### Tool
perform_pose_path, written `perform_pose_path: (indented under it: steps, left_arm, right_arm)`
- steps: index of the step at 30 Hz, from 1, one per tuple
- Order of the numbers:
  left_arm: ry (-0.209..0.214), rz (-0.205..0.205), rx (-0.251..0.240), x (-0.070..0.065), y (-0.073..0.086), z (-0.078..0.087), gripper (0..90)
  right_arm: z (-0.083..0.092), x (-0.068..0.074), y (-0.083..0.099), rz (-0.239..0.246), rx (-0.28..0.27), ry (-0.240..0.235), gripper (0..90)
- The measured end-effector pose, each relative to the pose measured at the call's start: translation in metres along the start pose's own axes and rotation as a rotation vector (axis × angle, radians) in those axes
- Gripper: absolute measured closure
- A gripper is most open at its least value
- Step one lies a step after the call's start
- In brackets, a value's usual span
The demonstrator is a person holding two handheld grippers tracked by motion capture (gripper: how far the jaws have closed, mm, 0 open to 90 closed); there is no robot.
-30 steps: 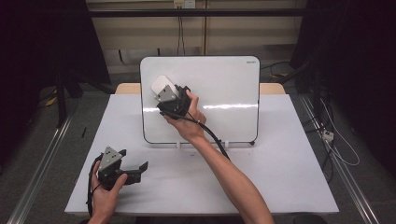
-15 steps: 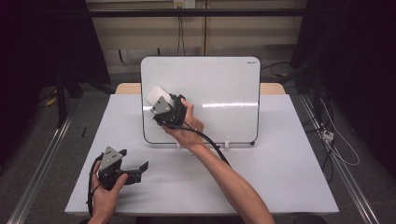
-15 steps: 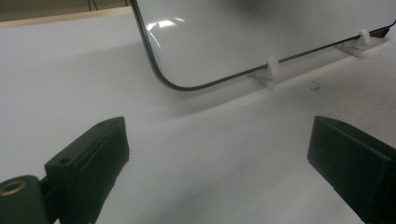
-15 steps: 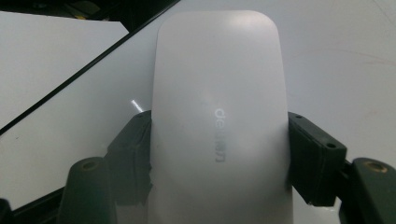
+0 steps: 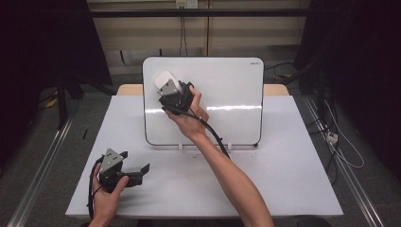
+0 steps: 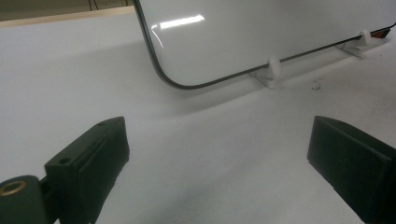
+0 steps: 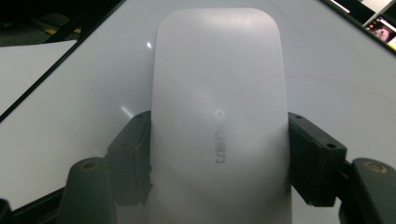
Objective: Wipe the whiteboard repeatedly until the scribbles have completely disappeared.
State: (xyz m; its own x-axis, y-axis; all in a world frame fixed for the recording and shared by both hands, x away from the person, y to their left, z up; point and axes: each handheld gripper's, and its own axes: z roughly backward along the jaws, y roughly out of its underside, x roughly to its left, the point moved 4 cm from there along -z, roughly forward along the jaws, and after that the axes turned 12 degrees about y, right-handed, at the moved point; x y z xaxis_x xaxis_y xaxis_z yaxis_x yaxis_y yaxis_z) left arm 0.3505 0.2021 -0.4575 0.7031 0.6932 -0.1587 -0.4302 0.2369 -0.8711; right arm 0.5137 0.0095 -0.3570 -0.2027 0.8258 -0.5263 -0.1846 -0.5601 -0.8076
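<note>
The right gripper (image 5: pixel 166 90) clamps a white, rounded plastic whiteboard eraser (image 7: pixel 219 116) between its black jaws, holding it against the upper left of the upright, glossy white board (image 5: pixel 227 94). The left gripper (image 5: pixel 135 171) rests low on the white table (image 5: pixel 283 175), jaws wide apart and empty, pointing toward the board's lower corner.

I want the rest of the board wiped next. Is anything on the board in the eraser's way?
Nothing visible. The right gripper holds the white eraser against the whiteboard, whose surface looks bare all the way across.
</note>
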Motion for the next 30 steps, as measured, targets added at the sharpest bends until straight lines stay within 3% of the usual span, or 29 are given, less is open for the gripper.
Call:
perform_pose_path:
  steps: [5,8,12,15,19,24,30]
  left_arm:
    - [-0.001,0.01,-0.001,0.001,0.001,-0.002,5.4]
    - [-0.005,0.006,0.0,0.0,0.001,-0.001,5.4]
    - [-0.009,0.005,-0.002,0.0,0.001,0.001,5.4]
    - [-0.013,0.007,-0.003,0.001,0.001,0.001,5.4]
    - [-0.013,0.004,0.003,0.0,0.001,-0.001,5.4]
    - [-0.009,0.0,0.005,-0.002,-0.001,-0.003,5.4]
    - [-0.008,0.004,0.001,0.0,0.0,-0.001,5.4]
  right_arm:
    - [-0.002,-0.017,-0.001,-0.041,0.022,0.025,31.2]
    - [-0.004,-0.036,0.004,-0.084,0.05,0.047,31.3]
    - [-0.003,-0.071,0.017,-0.161,0.085,0.09,31.2]
    - [-0.001,-0.107,0.035,-0.223,0.113,0.136,31.3]
    - [0.006,-0.136,0.056,-0.275,0.138,0.174,31.3]
    - [0.008,-0.132,0.056,-0.282,0.132,0.184,31.3]
    - [0.004,-0.109,0.043,-0.245,0.119,0.163,31.2]
